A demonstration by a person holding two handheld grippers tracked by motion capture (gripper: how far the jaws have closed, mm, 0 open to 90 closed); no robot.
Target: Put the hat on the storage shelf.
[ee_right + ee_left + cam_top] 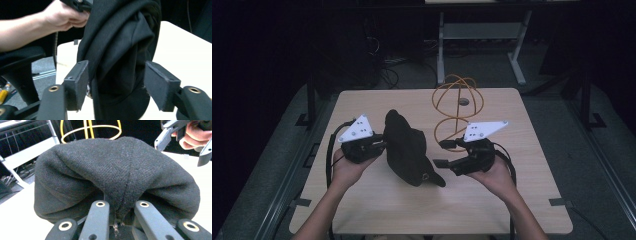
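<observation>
One black cap (407, 150) is held up above the tabletop (377, 205), between the two hand-held grippers. Its dark woven cloth is pinched at a seam by the left hand-held gripper (382, 145), whose jaws are closed tight on a fold of it, as is seen in the left gripper view, where the cap (115, 172) bulges just beyond the jaws. The brim is hung lowest, nearest the right hand-held gripper (443, 154).

In the right gripper view the cap (120, 50) is seen between that gripper's two padded jaws, which are spread apart: the left pad lies against the cloth or just beside it, the right pad is kept clear of it. No grip is made there.

One yellow wire stand (457, 107), made of crossed hoops above a ring, is placed on the tabletop just beyond the right hand-held gripper. Two hands are counted, one behind each hand-held gripper, and two white three-cornered plates, one on top of each.
</observation>
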